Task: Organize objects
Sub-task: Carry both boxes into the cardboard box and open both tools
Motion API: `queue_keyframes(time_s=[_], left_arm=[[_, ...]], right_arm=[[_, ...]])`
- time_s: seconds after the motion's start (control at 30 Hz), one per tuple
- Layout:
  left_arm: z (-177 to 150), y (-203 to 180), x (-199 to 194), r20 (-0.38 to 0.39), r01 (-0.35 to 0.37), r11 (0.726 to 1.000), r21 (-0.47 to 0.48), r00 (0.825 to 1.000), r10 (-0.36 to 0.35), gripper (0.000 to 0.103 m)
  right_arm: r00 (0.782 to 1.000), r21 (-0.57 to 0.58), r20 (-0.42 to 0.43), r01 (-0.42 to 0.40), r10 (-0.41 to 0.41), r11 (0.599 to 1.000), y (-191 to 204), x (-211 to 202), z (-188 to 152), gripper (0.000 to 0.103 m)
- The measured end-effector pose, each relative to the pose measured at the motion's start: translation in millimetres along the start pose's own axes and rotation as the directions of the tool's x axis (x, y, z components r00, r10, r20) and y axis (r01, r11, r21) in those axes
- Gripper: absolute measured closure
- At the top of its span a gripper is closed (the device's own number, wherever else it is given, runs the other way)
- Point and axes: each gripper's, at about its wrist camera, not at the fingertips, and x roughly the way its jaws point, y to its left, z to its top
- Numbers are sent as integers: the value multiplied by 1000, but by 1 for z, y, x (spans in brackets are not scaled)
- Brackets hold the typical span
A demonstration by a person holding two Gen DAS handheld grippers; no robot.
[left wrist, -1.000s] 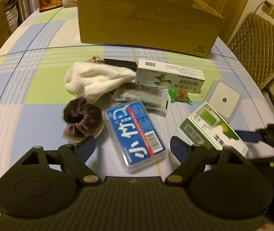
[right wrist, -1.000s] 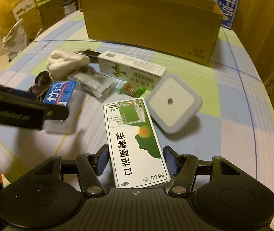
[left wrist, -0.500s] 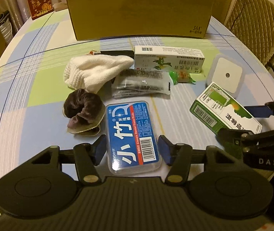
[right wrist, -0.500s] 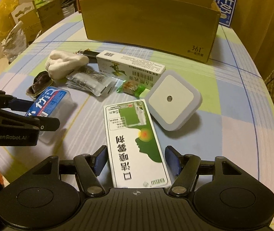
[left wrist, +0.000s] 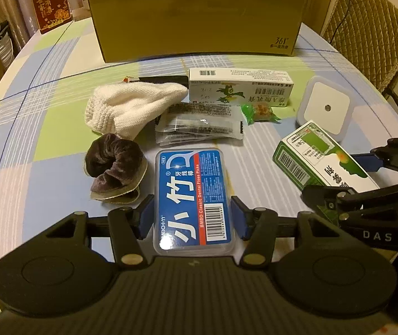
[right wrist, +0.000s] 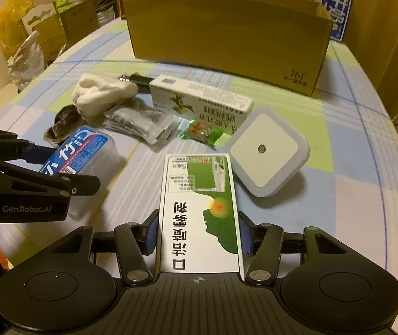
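Observation:
A clear floss-pick box with a blue label [left wrist: 193,195] lies flat on the checked tablecloth. My left gripper [left wrist: 192,215] is shut on it, a blue pad against each long side. In the right wrist view, my right gripper [right wrist: 197,231] is shut on a green and white carton [right wrist: 199,203], which also lies on the table. The two grippers are side by side, the left gripper [right wrist: 62,164] at the left of that view. An open cardboard box [left wrist: 199,22] stands at the far side of the table.
Between the grippers and the cardboard box lie a white knitted cloth [left wrist: 131,106], a brown scrunchie [left wrist: 112,162], a clear packet [left wrist: 199,122], a long white carton [left wrist: 240,86], a green-wrapped sweet [left wrist: 259,111] and a white square night light [left wrist: 327,109]. A quilted chair [left wrist: 372,36] stands at the right.
Both grippers slid forward over their boxes and narrowed. The left one went from wide open beside the floss box to pads against its sides. The right pads closed onto the green carton.

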Motion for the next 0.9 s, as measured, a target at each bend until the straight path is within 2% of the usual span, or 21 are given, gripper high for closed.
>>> queue_keyframes(time_s=[0.27,0.43,0.6,0.7,0.9], left_arm=[[3,0,-30,45,-2,1000,-8,999,3,52],[21,0,-52,88,16,1000,-6,996,-15,52],[60,5,-71,142,37,999,4,989,-37,52],[91,9,-78,171,25,999,26,985,-29,52],[159,18,-81,224,39,998,49,973,-49,52]], right_arm=[[998,53,70,4,-8,999,2,-35,4,51],[992,71,126,6,-15,997,-1,-58,20,51],[981,95,191,14,-32,995,-16,-78,58,51],[974,117,224,13,-39,993,-28,-87,88,51],[962,141,270,0,-38,990,-54,-86,152,51]])
